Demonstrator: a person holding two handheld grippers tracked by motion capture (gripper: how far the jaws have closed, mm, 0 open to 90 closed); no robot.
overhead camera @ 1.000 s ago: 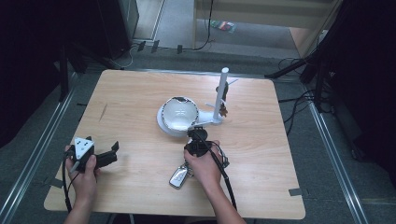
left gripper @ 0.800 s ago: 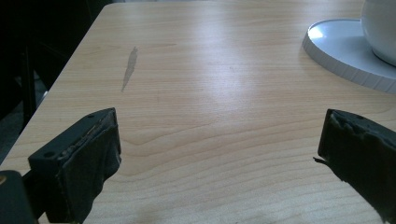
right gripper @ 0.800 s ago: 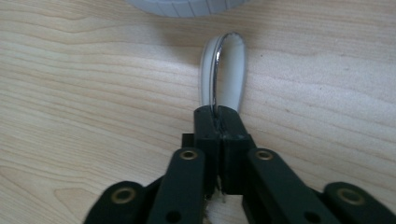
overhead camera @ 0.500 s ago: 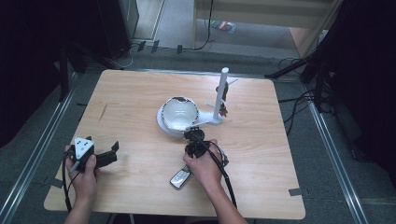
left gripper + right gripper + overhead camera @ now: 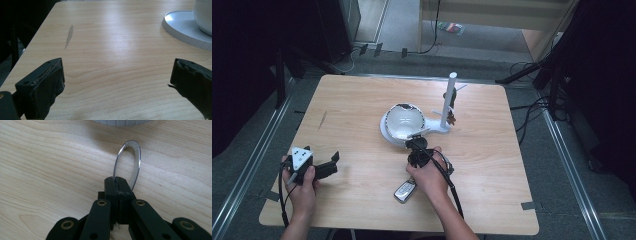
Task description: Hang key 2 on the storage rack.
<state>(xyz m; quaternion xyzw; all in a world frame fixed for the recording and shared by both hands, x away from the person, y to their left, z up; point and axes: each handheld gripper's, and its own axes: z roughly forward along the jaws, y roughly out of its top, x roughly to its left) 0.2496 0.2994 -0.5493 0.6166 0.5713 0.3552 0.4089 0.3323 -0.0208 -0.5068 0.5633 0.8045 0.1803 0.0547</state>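
Observation:
My right gripper (image 5: 118, 181) is shut on a thin metal ring (image 5: 137, 160). The ring stands up from the closed pads just above the wooden table (image 5: 492, 165). In the high view this gripper (image 5: 414, 146) sits at the near edge of a white bowl (image 5: 404, 120) on its round white base (image 5: 392, 137). A silver key fob (image 5: 404, 190) lies on the table beside the right hand; whether it hangs on the ring I cannot tell. My left gripper (image 5: 332, 162) rests at the table's near left, open, with nothing between its fingers (image 5: 47, 82).
A white upright post (image 5: 448, 100) rises from the base to the right of the bowl, with small dark items hanging on it. A grey streak (image 5: 69, 35) marks the wood at far left. Dark floor, cables and metal rails surround the table.
The right hand has shifted a little towards the bowl, uncovering more of the key fob. The left hand has not moved.

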